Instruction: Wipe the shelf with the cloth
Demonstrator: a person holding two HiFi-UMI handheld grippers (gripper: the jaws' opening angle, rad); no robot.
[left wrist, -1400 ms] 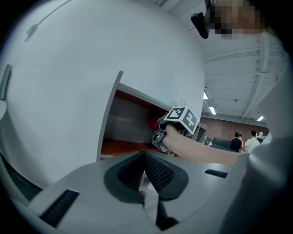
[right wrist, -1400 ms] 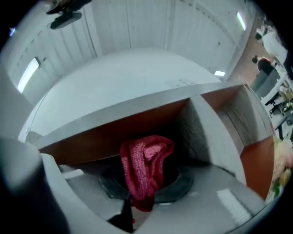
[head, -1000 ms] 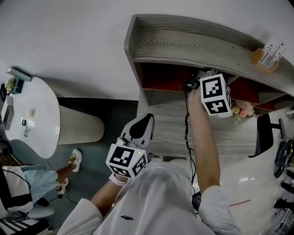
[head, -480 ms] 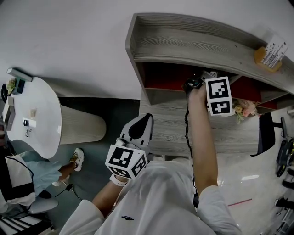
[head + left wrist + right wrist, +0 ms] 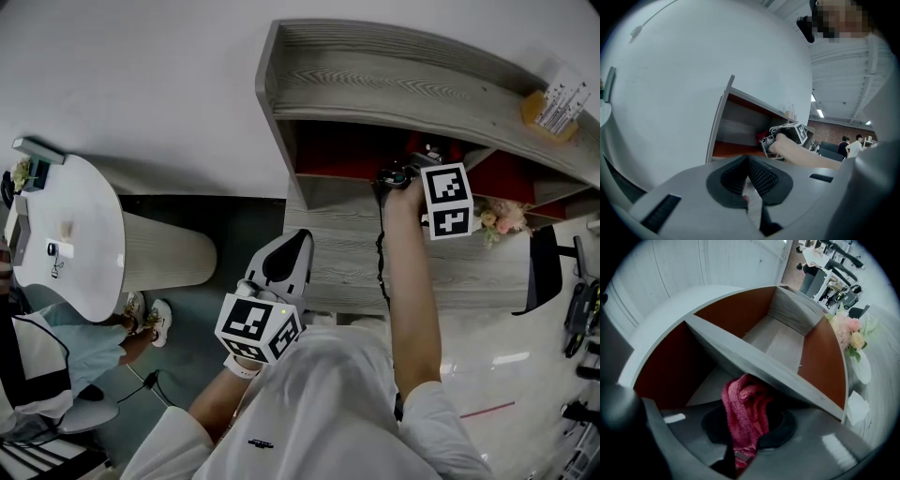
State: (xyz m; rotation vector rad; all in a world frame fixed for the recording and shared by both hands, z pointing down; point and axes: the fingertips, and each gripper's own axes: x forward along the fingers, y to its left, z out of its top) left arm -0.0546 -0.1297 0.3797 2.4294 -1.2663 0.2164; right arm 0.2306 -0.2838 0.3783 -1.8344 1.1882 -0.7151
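Reaching up into the shelf [image 5: 375, 89], your right claw [image 5: 746, 427] is clamped on the cloth [image 5: 740, 413], a pink-red knitted one that bunches up between the dark pads and spills a little below them. In the right gripper view the top of the bunch meets the front edge of a grey wood-grain board [image 5: 754, 364] that runs across the picture, with red-brown panels on both sides of it and a pale compartment floor beyond. From the head view your right arm stretches straight up to the red-backed opening under the shelf's curved grey top, the marker cube sits just at the mouth of that opening, and a black cable [image 5: 382, 253] trails down along the forearm. Your left claw [image 5: 286, 262] hangs low and well apart from the shelf, close to your chest, pointing up toward the unit. In the left gripper view its ribbed pads are pressed together at the tips with nothing between them. Pink and cream flowers [image 5: 502, 220] sit on the lower ledge just to the right of your right arm. A small orange holder [image 5: 544, 112] with white cards stands on the shelf top at far right. Off to the left, a round white surface [image 5: 84, 234] carries a few small items.
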